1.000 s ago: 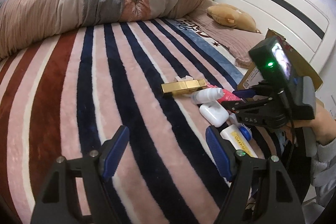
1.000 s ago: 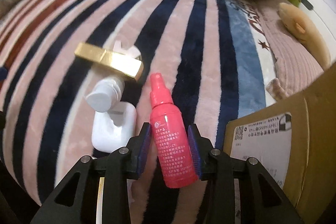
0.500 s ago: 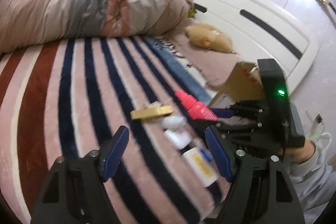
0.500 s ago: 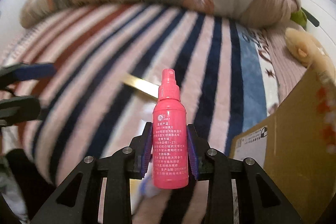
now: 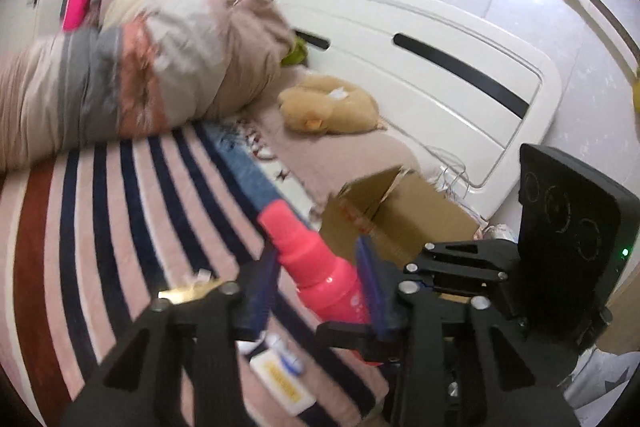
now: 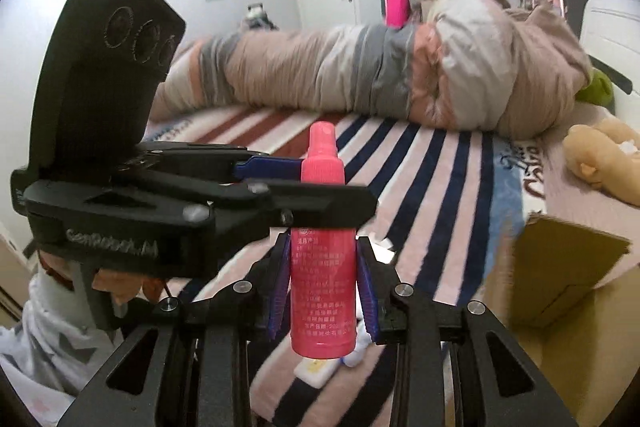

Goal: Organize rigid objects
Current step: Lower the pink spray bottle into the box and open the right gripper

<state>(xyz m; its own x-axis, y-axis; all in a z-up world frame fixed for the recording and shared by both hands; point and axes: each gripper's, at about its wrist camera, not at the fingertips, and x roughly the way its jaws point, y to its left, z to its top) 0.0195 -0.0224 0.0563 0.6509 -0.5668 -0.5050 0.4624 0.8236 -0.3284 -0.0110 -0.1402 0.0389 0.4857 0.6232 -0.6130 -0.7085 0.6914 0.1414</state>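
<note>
A pink spray bottle [image 6: 322,267] stands upright in my right gripper [image 6: 323,287], which is shut on its body, lifted above the striped blanket [image 5: 120,227]. In the left wrist view the same bottle [image 5: 316,267] sits between my left gripper's blue pads [image 5: 262,291], near its shoulder. My left gripper [image 5: 316,287] also shows in the right wrist view [image 6: 288,183], its fingers on either side of the bottle's neck. I cannot tell whether the left jaws press on the bottle.
An open cardboard box [image 5: 396,215] stands on the bed at the right, also in the right wrist view [image 6: 560,267]. A gold bar-shaped box [image 5: 188,293] and a white tube with a yellow label [image 5: 280,379] lie on the blanket below. A rolled duvet [image 6: 360,75] and plush toy [image 5: 328,107] lie behind.
My right gripper has lifted the pink bottle higher and upright. My left gripper has moved in and narrowed around the bottle's upper part.
</note>
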